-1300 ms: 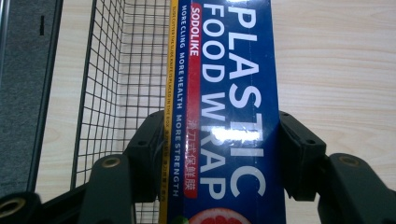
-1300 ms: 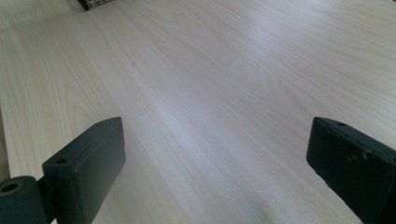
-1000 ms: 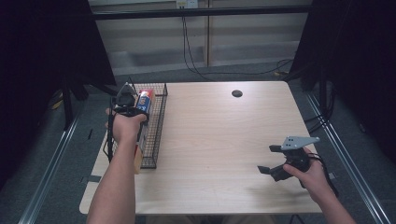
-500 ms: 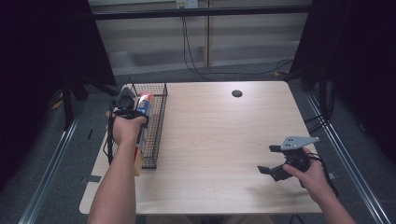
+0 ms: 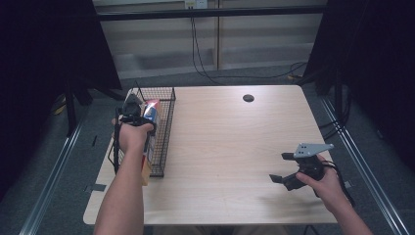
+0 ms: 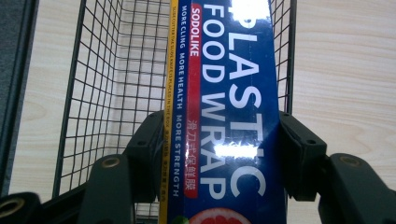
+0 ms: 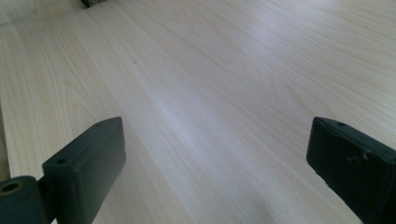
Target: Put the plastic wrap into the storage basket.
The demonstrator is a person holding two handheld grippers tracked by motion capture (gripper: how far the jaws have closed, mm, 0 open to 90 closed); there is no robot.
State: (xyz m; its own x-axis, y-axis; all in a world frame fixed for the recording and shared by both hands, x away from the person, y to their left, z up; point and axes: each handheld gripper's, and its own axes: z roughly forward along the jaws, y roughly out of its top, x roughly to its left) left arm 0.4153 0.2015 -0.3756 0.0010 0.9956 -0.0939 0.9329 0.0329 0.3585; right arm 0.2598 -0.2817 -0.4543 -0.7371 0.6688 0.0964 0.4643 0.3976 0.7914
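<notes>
Plastic wrap box [image 6: 229, 116] was found clamped between the jaws of the left gripper [image 6: 219, 154], one pad on each long side, and held over the wire basket [image 5: 166, 132] at the table's [image 5: 235, 147] left edge. In the high view the box [image 5: 149, 115] sat within the basket's outline, though whether it rested on the mesh floor could not be told. The right gripper [image 7: 215, 158] hung low over bare wood near the right front corner, jaws wide apart and holding nothing. Judgement: placement into the basket appeared well advanced. Setting the box down, releasing the left jaws and pulling clear remained outstanding.
</notes>
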